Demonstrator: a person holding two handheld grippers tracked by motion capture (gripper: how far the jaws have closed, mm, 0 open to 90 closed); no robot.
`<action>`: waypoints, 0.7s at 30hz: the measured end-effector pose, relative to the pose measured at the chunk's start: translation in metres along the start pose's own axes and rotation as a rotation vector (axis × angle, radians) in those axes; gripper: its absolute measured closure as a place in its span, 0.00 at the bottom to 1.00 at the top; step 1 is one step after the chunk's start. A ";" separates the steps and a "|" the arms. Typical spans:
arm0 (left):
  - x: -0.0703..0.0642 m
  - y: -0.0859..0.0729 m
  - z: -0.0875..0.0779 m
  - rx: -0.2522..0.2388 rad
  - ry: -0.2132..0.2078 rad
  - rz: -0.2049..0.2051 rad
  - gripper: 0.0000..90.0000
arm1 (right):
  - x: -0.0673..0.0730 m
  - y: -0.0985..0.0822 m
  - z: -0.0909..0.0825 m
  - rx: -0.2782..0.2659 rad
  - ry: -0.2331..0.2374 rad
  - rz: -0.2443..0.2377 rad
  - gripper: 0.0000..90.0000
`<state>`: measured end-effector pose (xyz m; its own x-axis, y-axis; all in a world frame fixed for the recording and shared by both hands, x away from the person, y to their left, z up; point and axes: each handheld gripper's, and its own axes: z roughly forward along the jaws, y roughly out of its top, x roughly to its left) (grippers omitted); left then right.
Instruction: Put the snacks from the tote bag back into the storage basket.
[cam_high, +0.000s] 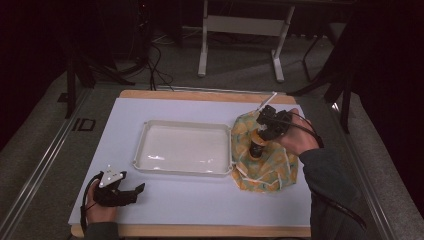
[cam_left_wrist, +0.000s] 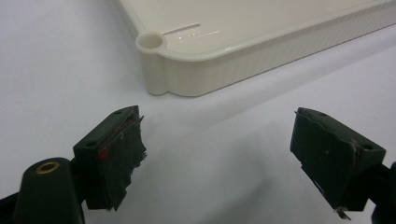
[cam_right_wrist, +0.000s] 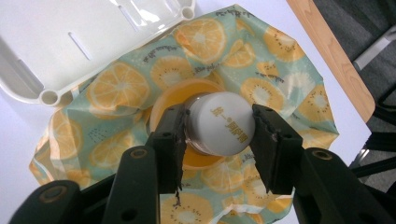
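Now squeezing the white bottle cap (cam_right_wrist: 219, 128) between the right gripper (cam_right_wrist: 218, 135) jaws, straight above the fruit cloth (cam_right_wrist: 280, 88), ready to lift; left gripper (cam_left_wrist: 219, 154) wide open, holding nothing.

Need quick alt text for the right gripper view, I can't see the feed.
The right gripper clamps the white cap of an orange bottle standing on a fruit-print cloth. A white tray lies beyond, upper left.

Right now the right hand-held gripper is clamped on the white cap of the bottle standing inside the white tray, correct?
Not quite. The right hand-held gripper is clamped on the white cap, but the bottle stands on the fruit-print cloth beside the white tray, not inside it. The right gripper view and the high view show it.
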<state>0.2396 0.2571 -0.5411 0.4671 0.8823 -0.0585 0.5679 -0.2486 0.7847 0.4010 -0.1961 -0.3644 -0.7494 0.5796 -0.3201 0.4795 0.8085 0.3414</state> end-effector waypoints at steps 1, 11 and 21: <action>0.000 0.000 0.000 -0.001 0.000 -0.001 0.19 | -0.001 0.000 0.000 0.000 0.004 -0.008 0.63; 0.000 0.000 0.000 0.000 0.000 -0.001 0.19 | -0.008 -0.009 0.006 -0.036 0.072 -0.178 0.54; 0.000 0.000 0.000 0.000 -0.001 0.000 0.20 | -0.026 -0.007 0.008 -0.021 0.189 -0.240 0.57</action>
<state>0.2396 0.2572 -0.5411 0.4681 0.8817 -0.0593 0.5678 -0.2487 0.7847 0.4213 -0.2159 -0.3658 -0.9126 0.3417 -0.2244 0.2707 0.9165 0.2945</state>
